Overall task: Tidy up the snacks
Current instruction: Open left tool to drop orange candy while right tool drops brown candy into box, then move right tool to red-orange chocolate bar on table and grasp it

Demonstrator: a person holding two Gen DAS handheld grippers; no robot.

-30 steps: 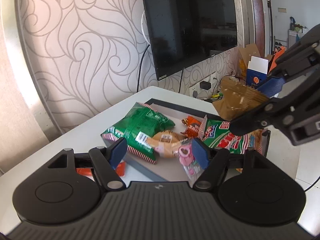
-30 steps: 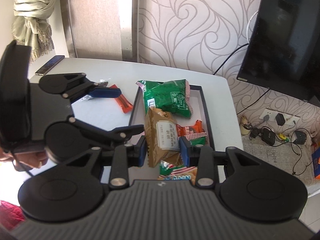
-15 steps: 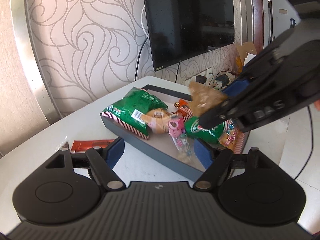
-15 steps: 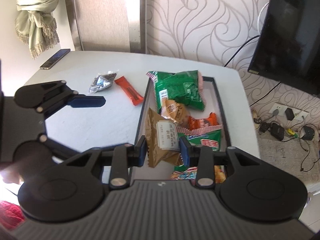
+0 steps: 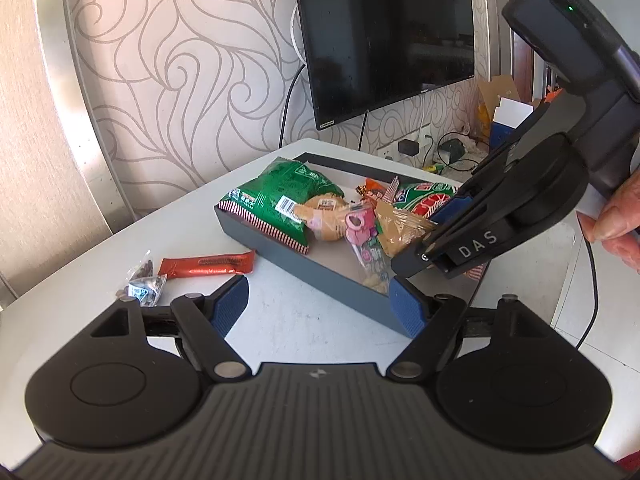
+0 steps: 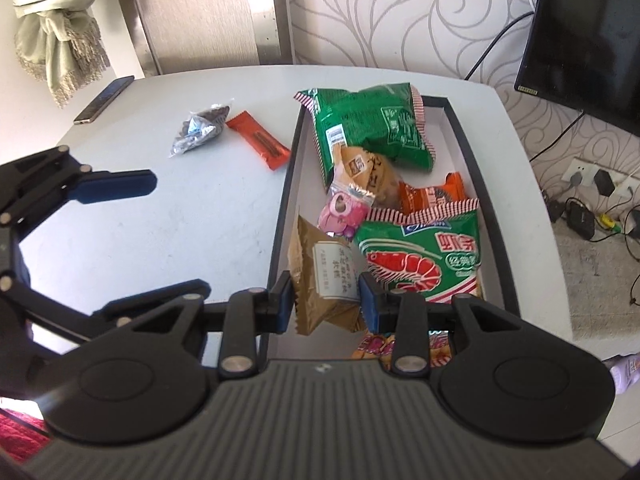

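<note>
My right gripper (image 6: 328, 298) is shut on a brown snack packet (image 6: 320, 264), held low over the near end of the dark grey tray (image 6: 472, 152). In the tray lie a green bag (image 6: 372, 124), a shrimp-chip bag (image 6: 420, 260), a pink candy packet (image 6: 344, 208), a bun packet (image 6: 372, 172) and an orange packet (image 6: 432, 196). My left gripper (image 5: 319, 304) stands open above the white table beside the tray wall (image 5: 320, 272), with nothing between its fingers. An orange-red bar (image 5: 208, 266) and a small clear seed packet (image 5: 142, 284) lie on the table to its left.
A phone (image 6: 104, 100) lies at the table's far left corner. A wall TV (image 5: 384, 32) hangs behind the table, and cables and sockets (image 6: 584, 192) lie on the floor to the right. A person's hand (image 5: 616, 220) holds the right gripper's handle.
The right gripper has sunk toward the tray with the brown packet still in it. The left gripper has drawn back from the tray over the table and its jaws stand a little wider.
</note>
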